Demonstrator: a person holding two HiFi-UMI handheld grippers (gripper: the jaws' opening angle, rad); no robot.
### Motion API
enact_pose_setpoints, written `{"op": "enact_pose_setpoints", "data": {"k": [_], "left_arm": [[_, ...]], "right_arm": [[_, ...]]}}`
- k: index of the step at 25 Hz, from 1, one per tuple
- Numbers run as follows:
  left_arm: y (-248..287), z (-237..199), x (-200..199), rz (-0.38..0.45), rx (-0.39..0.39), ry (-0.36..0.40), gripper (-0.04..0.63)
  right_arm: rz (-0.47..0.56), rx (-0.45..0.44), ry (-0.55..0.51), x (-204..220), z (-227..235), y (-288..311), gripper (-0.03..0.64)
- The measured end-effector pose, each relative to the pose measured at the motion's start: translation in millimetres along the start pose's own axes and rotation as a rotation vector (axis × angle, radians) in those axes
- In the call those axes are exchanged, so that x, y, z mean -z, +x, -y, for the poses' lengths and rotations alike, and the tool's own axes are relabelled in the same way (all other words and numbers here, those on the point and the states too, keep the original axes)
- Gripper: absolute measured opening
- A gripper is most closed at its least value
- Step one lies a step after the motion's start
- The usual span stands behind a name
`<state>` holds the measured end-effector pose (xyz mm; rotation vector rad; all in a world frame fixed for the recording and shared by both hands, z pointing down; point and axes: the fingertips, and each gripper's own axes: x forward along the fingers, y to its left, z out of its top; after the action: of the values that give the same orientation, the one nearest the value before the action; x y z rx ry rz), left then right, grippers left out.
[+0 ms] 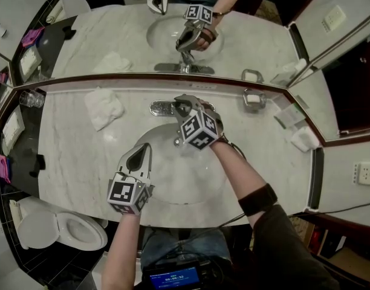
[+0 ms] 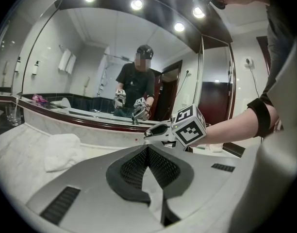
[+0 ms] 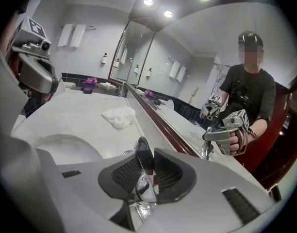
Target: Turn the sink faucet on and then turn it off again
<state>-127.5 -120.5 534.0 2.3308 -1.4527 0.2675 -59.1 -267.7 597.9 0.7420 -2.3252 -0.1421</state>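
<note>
Head view:
- The faucet (image 1: 160, 108) is at centre frame on the back rim of the sink (image 1: 167, 189), just under the lower edge of the mirror (image 1: 112, 38). Only its chrome base plate shows clear of the gripper.
- The right gripper (image 1: 185, 109) lies over the faucet, with its marker cube just below.
- The left gripper (image 1: 138, 154) hangs over the left part of the basin, lower left of centre, apart from the faucet.

Right gripper view:
- The chrome faucet lever (image 3: 141, 154) stands upright at centre frame between the two black pads.
- The fingers (image 3: 170, 176) are pinching it from either side.

Left gripper view:
- The fingers (image 2: 163, 166) are pressed together at lower centre, with nothing between them.
- The right gripper's cube shows just beyond them.

Around:
- The desk (image 1: 67, 156) is pale veined marble.
- A crumpled white towel (image 1: 104, 109) lies left of the faucet.
- A metal soap dish (image 1: 255, 99) sits to its right, near the mirror edge.
- A clear glass (image 1: 31, 98) stands at the far left.
- The toilet (image 1: 64, 229) is at lower left, off the desk.
- A wall socket (image 1: 367, 173) is at the right edge.

Writing:
- The marker cubes carry black-and-white square patterns only, no words.
- A small screen (image 1: 173, 278) at bottom centre shows a blue bar with pale characters, too small to read.
- No brand mark can be made out on the faucet or the grippers.
</note>
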Motion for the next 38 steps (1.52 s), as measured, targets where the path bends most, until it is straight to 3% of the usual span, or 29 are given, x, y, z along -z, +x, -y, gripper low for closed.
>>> {"op": "enact_pose_setpoints", "data": {"k": [10,16,24,29,33,38], "left_arm": [[-6,-3,-1,0.011,-0.013,0.004,0.0],[-12,1,-3,-0.002,-0.006,0.009,0.0],[-26,11,-19,-0.014,0.0,0.04,0.0],[-37,20,-34,0.002,0.022,0.06,0.0],[-47,29,-44,0.008,0.038,0.078,0.0],[-59,39,-52,0.019,0.062,0.093,0.0]], "right_arm": [[0.001,-0.009,0.021,2,3,-1,0.092],[-0.008,0.034,0.02,4,3,0,0.106],[-0.099,0.109,-0.203,-3,-4,-22,0.135],[-0.077,0.148,-0.207,-23,-10,-64,0.14],[-0.049,0.209,-0.215,-30,-10,-100,0.126],[-0.044,0.281,-0.122,-26,-10,-156,0.036]]}}
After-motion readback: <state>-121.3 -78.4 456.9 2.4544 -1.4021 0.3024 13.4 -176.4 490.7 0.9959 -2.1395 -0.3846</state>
